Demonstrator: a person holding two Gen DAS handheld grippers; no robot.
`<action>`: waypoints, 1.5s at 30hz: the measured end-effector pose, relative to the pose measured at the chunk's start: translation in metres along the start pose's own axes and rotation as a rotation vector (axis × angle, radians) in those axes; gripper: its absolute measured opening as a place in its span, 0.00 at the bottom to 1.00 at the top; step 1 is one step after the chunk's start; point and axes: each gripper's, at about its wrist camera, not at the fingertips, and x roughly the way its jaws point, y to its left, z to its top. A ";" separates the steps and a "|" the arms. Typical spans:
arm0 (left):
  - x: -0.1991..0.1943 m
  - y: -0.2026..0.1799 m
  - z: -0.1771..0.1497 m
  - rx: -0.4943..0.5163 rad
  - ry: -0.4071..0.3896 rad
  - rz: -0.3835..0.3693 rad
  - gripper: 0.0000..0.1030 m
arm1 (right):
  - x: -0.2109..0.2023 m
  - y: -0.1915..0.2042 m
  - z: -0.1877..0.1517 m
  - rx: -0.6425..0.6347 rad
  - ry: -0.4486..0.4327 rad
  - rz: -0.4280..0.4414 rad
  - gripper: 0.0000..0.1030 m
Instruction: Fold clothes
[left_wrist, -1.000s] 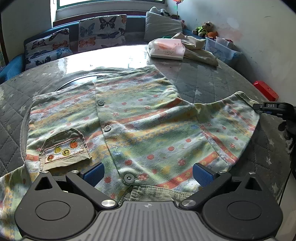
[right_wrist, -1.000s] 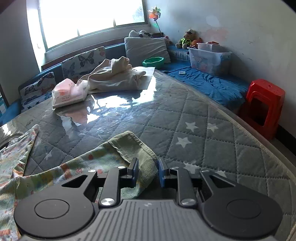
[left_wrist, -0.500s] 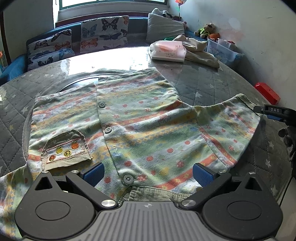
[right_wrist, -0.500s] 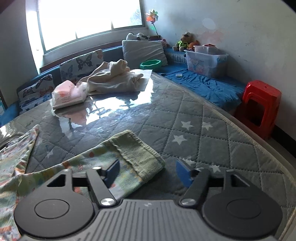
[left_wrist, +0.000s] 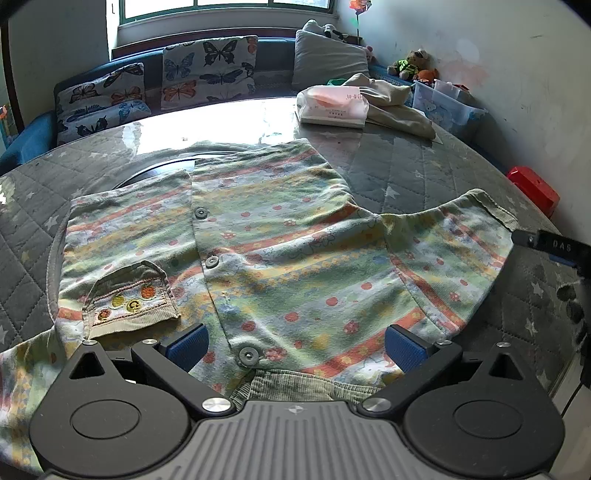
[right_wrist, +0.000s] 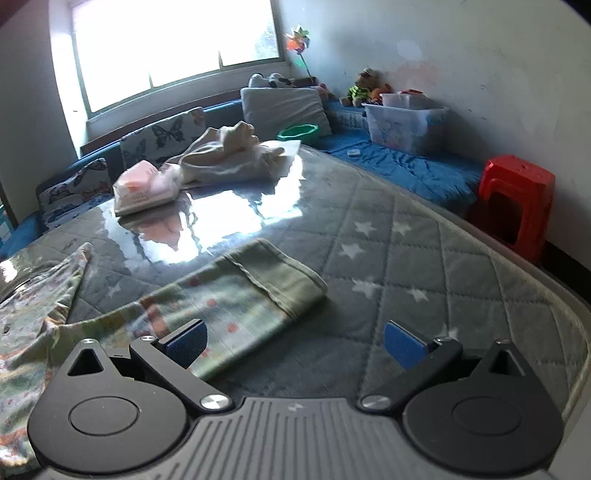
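A striped, dotted child's cardigan (left_wrist: 280, 251) with buttons and a small pocket (left_wrist: 129, 295) lies flat on the grey quilted round table (left_wrist: 424, 177). My left gripper (left_wrist: 295, 347) is open and empty, just above the collar. The right sleeve with its green ribbed cuff (right_wrist: 280, 277) lies spread on the table. My right gripper (right_wrist: 293, 341) is open and empty, just in front of that cuff. Part of the right gripper also shows at the right edge of the left wrist view (left_wrist: 554, 247).
A pink tissue pack (right_wrist: 147, 186) and a beige bundle of cloth (right_wrist: 229, 155) lie at the far side of the table. Cushions and a blue bench stand behind. A red stool (right_wrist: 513, 199) and a clear storage box (right_wrist: 402, 122) stand to the right.
My right gripper let go of the sleeve cuff, opened wide and drew back and up. The cuff now lies flat on the table. The left gripper rose slightly.
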 end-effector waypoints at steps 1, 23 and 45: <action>0.000 0.000 0.000 -0.001 0.001 0.000 1.00 | 0.000 -0.001 -0.002 0.004 0.003 -0.003 1.00; 0.008 -0.010 0.000 0.026 0.022 -0.035 1.00 | 0.023 -0.012 0.017 0.030 0.008 -0.028 0.78; 0.037 -0.049 0.001 0.139 0.032 -0.062 0.96 | -0.005 0.019 0.054 -0.008 -0.025 0.237 0.08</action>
